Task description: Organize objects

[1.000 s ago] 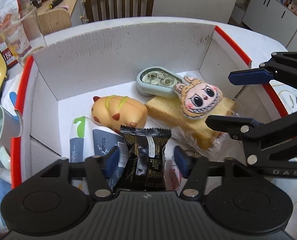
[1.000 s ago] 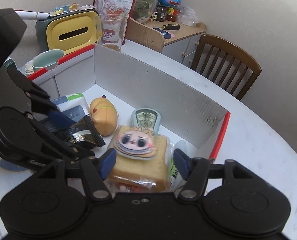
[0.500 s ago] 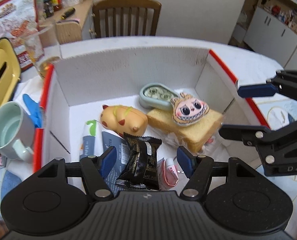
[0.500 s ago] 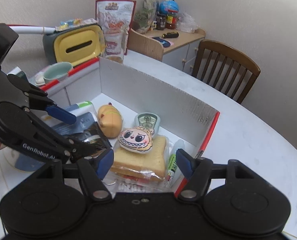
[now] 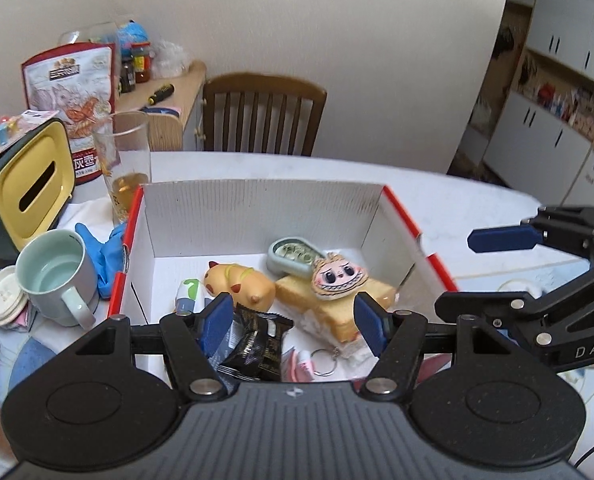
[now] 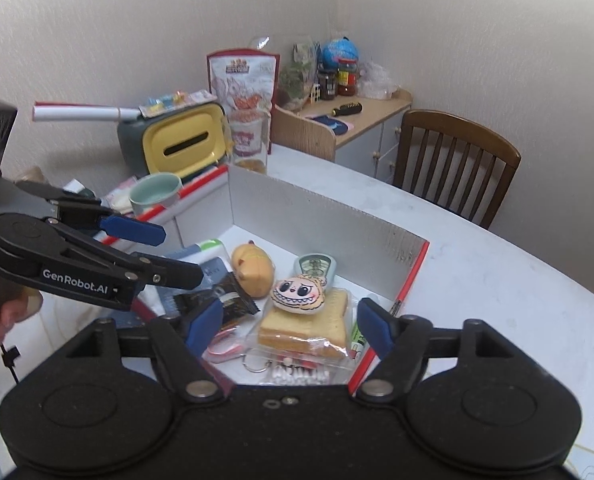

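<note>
Above box (image 5: 401, 208) rim | left hand-held gripper (image 5: 293, 320) wide | right hand-held gripper (image 6: 289, 326) wide — both hold nothing

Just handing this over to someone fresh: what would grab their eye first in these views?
Probably the open white cardboard box crammed with odds and ends, above all the grinning cartoon-face charm lying on the bagged bread slice at its right side. Next, the yellow toy and black snack packet beside it. Both grippers, left and right, hang open and empty above the box.
</note>
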A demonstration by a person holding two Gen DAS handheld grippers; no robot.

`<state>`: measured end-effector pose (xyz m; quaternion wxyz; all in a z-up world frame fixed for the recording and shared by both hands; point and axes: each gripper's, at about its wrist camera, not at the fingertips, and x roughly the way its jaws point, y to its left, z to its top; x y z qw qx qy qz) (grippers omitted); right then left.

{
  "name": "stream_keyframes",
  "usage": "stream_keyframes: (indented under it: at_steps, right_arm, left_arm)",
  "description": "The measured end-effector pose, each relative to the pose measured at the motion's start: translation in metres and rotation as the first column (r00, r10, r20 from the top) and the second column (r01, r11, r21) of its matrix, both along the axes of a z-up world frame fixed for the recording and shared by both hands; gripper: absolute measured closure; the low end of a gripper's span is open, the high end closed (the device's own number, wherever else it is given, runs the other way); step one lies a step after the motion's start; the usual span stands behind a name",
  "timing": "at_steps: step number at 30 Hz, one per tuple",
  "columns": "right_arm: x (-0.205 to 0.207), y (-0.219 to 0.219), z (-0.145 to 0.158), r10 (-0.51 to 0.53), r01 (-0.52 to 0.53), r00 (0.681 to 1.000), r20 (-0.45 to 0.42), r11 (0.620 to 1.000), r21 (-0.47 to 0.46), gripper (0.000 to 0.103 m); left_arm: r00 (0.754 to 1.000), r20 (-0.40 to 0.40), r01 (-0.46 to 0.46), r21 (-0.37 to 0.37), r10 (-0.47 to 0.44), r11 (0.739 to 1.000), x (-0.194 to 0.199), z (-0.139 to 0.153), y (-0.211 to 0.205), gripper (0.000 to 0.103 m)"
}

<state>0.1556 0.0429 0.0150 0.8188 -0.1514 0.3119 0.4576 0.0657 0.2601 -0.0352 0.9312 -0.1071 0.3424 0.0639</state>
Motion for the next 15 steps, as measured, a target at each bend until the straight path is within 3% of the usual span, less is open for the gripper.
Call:
stream_keyframes:
  at_steps: [1,3,4,8,10,12,15]
  right_arm:
    - [-0.002,-0.003,0.002,-0.001,0.001,1.000,0.000,1.000,0.010,0.025]
    - [-0.006,-0.008,0.005,-0.004,0.004,1.000,0.000,1.000,0.024,0.024]
    - [-0.007,-0.011,0.007,-0.004,0.004,1.000,0.001,0.999,0.032,0.023]
    - [-0.016,-0.020,0.013,-0.001,0.000,1.000,0.011,0.998,0.057,0.020]
    - [-0.021,-0.023,0.015,0.001,-0.003,1.000,0.023,0.998,0.068,0.018]
    - [-0.026,-0.026,0.016,-0.002,-0.001,0.999,0.038,0.997,0.078,0.016]
    - [-0.035,-0.030,0.017,-0.002,-0.003,0.998,0.058,0.996,0.085,0.015]
  left_arm:
    - [1.000,0.008,-0.004,-0.002,0.004,1.000,-0.004,0.001,-0.002,0.037]
    - [1.000,0.017,-0.013,0.007,0.013,1.000,-0.009,0.004,-0.006,0.023]
    - [1.000,0.023,-0.018,0.011,0.017,1.000,-0.013,0.004,-0.007,0.020]
    - [0.998,0.033,-0.047,0.018,0.047,0.999,-0.021,0.006,-0.011,0.017]
    - [0.997,0.040,-0.060,0.012,0.059,0.998,-0.025,0.008,-0.011,0.012]
    - [0.997,0.049,-0.068,0.012,0.068,0.998,-0.029,0.010,-0.013,0.000]
    - [0.995,0.069,-0.079,0.018,0.077,0.997,-0.034,0.015,-0.017,0.000]
